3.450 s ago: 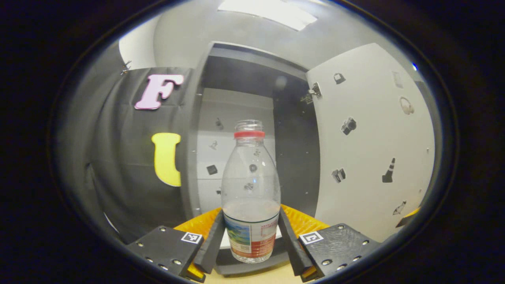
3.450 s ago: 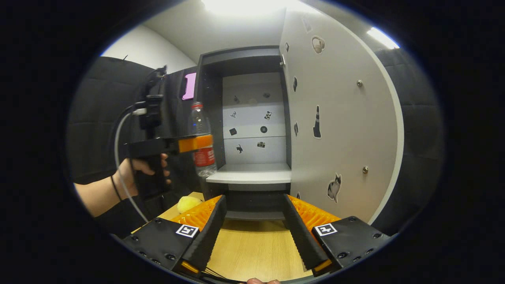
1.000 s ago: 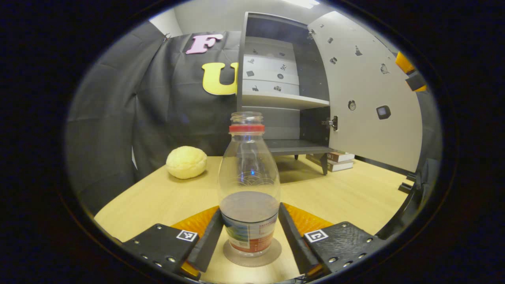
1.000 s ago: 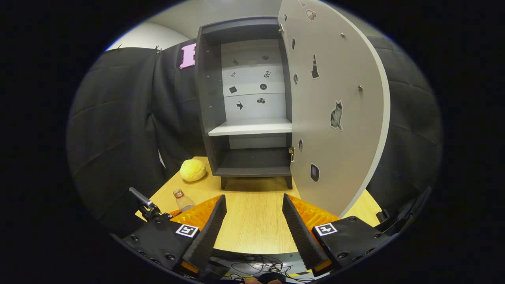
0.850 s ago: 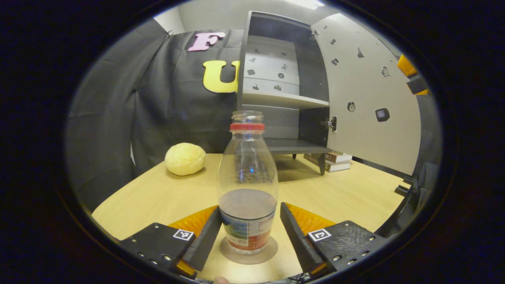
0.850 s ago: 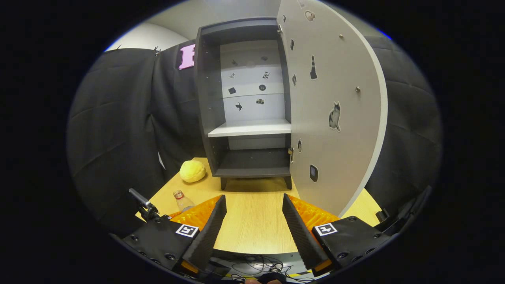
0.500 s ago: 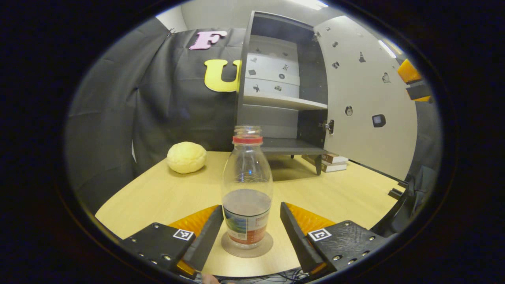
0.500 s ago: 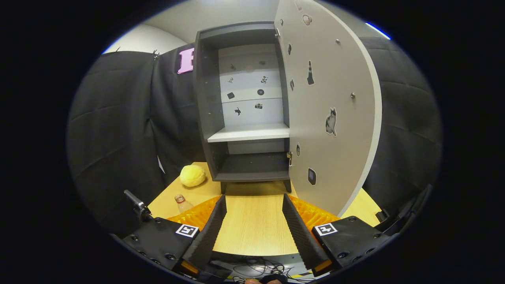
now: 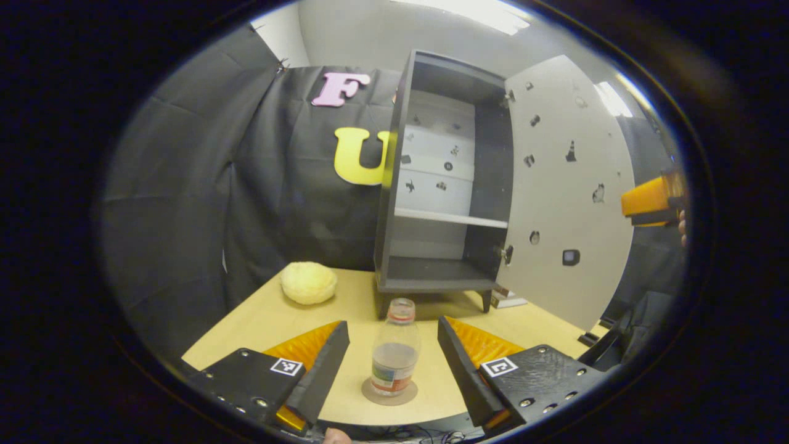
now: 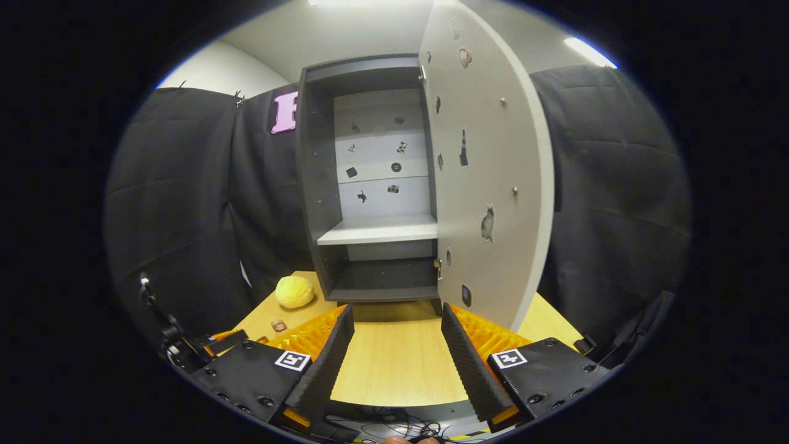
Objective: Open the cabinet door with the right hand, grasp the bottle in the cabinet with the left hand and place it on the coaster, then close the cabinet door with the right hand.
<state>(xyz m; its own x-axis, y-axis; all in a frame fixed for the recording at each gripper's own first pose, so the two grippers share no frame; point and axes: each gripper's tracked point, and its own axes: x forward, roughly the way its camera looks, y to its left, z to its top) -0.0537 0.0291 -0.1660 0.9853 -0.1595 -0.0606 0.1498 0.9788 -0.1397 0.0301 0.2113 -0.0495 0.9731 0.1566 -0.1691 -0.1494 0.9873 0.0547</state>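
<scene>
The clear bottle (image 9: 394, 356), uncapped with a red neck ring and a little liquid, stands upright on the round coaster (image 9: 389, 393) near the table's front edge. My left gripper (image 9: 392, 361) is open and drawn back from it, a finger on each side without touching. The dark cabinet (image 9: 445, 185) stands at the table's back with its white door (image 9: 570, 197) swung wide. In the right gripper view my right gripper (image 10: 397, 351) is open and holds nothing, facing the cabinet (image 10: 370, 185) and its door (image 10: 487, 179). The bottle's top (image 10: 278, 325) peeks out at lower left.
A yellow bun-shaped object (image 9: 308, 282) lies on the wooden table (image 9: 296, 333) left of the cabinet, also seen as the bun (image 10: 293, 291) in the right gripper view. Books (image 9: 508, 300) lie under the door. The other gripper (image 9: 650, 202) shows at the far right edge.
My left gripper has let go of the bottle on the coaster and pulled back and up, so the bottle looks smaller. The right gripper has drifted back a little, staying open.
</scene>
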